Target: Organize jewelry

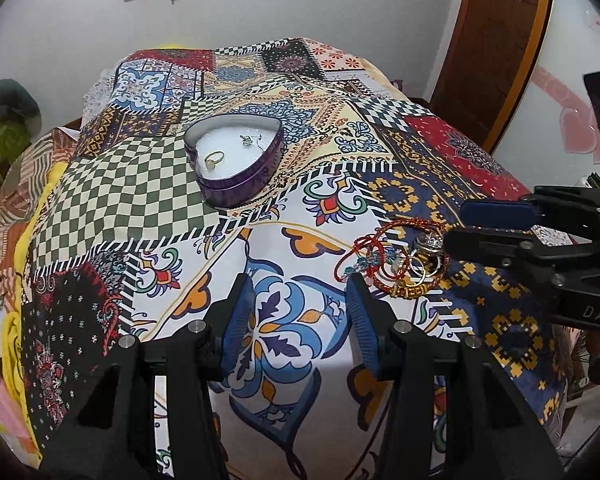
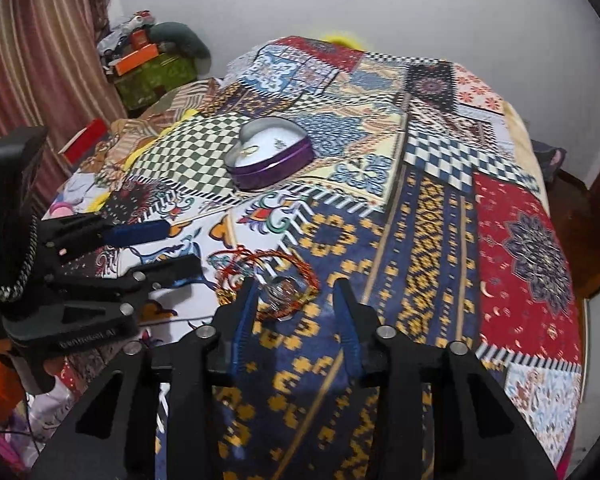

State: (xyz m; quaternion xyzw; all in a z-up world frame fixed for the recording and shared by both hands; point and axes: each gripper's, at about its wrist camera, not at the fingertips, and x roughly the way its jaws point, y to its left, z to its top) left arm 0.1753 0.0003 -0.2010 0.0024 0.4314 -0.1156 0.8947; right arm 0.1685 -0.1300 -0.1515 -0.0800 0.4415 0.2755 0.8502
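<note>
A purple heart-shaped tin (image 1: 236, 156) with a white lining stands on the patterned bed cover; a gold ring (image 1: 214, 159) and a small green-stone piece (image 1: 247, 141) lie in it. The tin also shows in the right wrist view (image 2: 272, 156). A pile of red and gold bracelets and rings (image 1: 396, 264) lies nearer. My right gripper (image 2: 296, 284) is open, its fingers on either side of a clear-stone ring (image 2: 282, 290) in the pile. My left gripper (image 1: 300, 284) is open and empty, just left of the pile.
The patchwork cover (image 1: 180, 200) spans the whole bed. A wooden door (image 1: 496, 40) stands at the right. Boxes and a green bag (image 2: 152, 68) are stacked by the striped curtain (image 2: 40, 52) at the left.
</note>
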